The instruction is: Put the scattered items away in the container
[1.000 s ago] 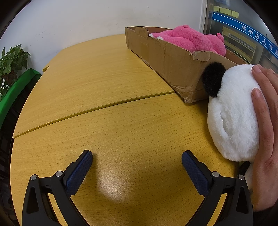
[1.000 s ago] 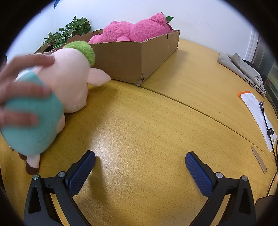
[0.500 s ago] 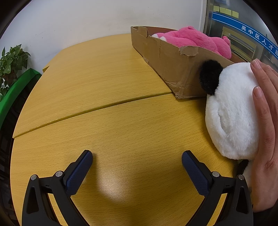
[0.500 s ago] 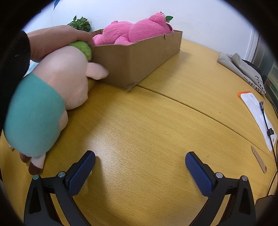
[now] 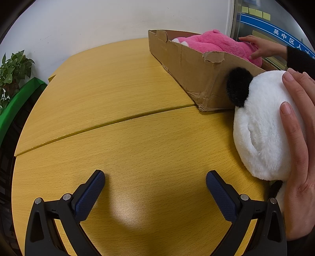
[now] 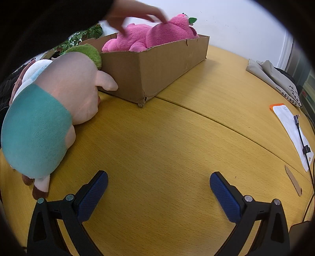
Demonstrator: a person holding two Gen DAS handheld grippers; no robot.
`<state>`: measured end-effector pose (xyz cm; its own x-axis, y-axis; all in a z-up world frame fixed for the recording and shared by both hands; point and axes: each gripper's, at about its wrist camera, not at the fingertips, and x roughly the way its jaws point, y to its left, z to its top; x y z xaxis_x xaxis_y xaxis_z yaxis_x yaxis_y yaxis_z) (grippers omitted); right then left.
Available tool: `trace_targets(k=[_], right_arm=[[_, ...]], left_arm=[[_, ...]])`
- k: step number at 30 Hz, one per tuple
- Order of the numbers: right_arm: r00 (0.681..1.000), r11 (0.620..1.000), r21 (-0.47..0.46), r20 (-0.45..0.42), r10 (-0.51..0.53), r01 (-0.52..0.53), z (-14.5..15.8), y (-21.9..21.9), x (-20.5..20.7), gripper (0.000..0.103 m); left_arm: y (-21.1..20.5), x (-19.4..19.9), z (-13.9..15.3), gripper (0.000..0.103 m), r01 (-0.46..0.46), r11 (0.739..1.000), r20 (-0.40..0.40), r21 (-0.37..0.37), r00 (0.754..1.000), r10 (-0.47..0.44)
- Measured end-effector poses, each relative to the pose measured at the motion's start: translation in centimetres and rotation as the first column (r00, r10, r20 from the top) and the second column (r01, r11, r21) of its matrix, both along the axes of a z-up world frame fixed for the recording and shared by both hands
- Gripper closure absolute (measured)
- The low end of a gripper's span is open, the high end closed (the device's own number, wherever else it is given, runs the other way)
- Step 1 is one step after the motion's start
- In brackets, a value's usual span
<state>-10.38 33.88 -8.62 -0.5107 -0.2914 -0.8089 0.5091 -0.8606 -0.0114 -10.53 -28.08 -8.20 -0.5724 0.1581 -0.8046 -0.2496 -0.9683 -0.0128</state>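
A cardboard box [image 5: 196, 70] stands on the yellow wooden table [image 5: 118, 98] and holds a pink plush [image 5: 214, 44]. The box [image 6: 157, 67] and pink plush [image 6: 153, 33] also show in the right wrist view. A white panda plush with a black ear [image 5: 261, 126] lies beside the box, with a bare hand [image 5: 299, 141] on it. A peach pig plush in a teal shirt with a green tuft [image 6: 55, 104] lies left of the box. A second hand [image 6: 135, 13] touches the pink plush. My left gripper [image 5: 155, 189] and right gripper [image 6: 159, 191] are open and empty over the table.
A potted plant on a green ledge [image 5: 13, 76] is at the far left. A grey cloth bag [image 6: 275, 76], a white pouch with an orange edge [image 6: 289, 128], a cable [image 6: 303, 141] and a cardboard scrap [image 6: 293, 180] lie at the table's right.
The box has slid and turned on the table. The hand has left the pig plush and reached to the pink plush in the box. Both grippers have stayed still and open.
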Motion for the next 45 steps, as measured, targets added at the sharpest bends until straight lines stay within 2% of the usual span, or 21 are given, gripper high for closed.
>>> trace_targets(k=[45], right_arm=[[1.0, 1.0, -0.001, 0.001, 0.002, -0.002, -0.02, 0.16, -0.12, 0.0]], left_arm=[[-0.24, -0.09, 0.07, 0.0, 0.0, 1.0, 0.0, -0.002, 1.0, 0.0]])
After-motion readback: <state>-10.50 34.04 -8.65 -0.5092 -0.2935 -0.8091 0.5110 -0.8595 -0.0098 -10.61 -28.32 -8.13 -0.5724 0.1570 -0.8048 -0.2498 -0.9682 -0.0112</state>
